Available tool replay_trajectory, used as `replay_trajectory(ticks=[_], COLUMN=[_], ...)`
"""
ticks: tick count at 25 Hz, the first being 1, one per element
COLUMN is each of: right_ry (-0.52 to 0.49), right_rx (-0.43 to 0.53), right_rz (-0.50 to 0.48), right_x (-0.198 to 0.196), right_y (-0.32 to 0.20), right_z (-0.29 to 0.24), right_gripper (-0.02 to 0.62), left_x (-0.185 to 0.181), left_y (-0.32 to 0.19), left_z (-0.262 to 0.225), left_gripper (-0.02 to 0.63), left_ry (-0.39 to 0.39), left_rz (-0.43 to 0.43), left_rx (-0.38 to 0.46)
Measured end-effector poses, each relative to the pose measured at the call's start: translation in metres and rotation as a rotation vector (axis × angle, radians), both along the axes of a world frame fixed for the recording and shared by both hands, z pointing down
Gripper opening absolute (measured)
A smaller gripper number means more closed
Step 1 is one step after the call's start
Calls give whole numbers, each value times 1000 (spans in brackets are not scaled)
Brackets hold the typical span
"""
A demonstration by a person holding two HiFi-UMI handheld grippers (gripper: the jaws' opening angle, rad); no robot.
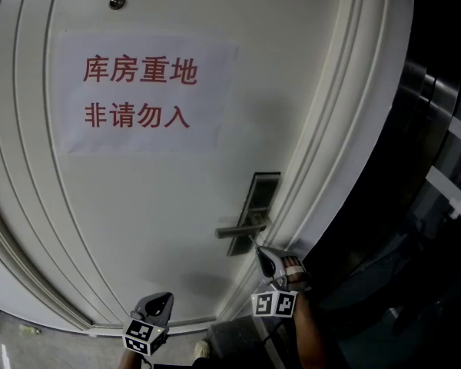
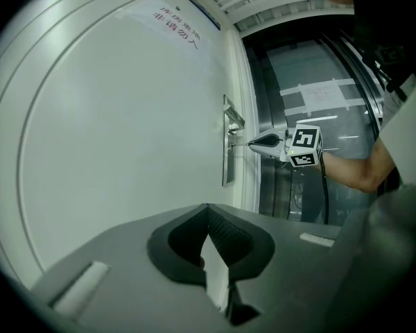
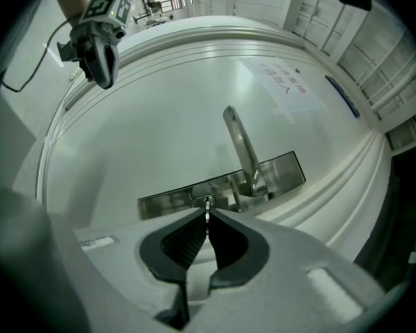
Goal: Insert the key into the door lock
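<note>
at the lock plate, lower right of the head view: the right gripper (image 1: 261,252) points its nose at the steel lock plate (image 1: 260,198), just under the lever handle (image 1: 240,230).
right gripper: clenched on the key (image 3: 207,212); in its own view the two dark pads (image 3: 187,238) meet at the tips and pinch the key's rear end, with the thin blade standing out ahead of them.
key: its tip sits at the round keyhole (image 3: 206,201) in the plate, left of the handle's root in the right gripper view; we cannot tell how deep it sits.
left gripper (image 1: 160,302): low in the head view, left of the right gripper and well apart from it, facing the door; in its own view the jaws are pressed together at the tips and we see nothing between them.
door (image 1: 177,206): white, with raised moulding along its edges; it fills most of the head view.
paper sign (image 1: 142,94): upper left of the head view, flat on the door, two rows of red chinese characters.
peephole (image 1: 117,2): a small dark round fitting above the sign, near the top edge.
forearm (image 1: 311,337): bare, behind the right gripper at the bottom edge.
glass panels (image 1: 446,183): dark, at the right edge, with pale tape strips across them.
</note>
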State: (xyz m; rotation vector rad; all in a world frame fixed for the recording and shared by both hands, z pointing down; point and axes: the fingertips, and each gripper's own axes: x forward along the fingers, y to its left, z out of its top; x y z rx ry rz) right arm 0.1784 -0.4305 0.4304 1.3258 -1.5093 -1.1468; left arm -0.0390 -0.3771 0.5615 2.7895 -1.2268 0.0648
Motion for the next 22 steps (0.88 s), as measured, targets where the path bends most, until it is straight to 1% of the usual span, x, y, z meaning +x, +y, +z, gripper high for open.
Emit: replay_trajectory(ticks=[17,22], right_ry=[40,88], right_rx=[-9,1], right_rz=[28,42], right_x=[1,-1], right_y=[-15,-15], right_z=[4,4], right_gripper=[12,12], left_x=[0,3], left_y=[-4,-5], left_z=[4,6], left_gripper=[2,2], left_ry=[9,9], left_rz=[-10,-4], left_rx=[-13,-16])
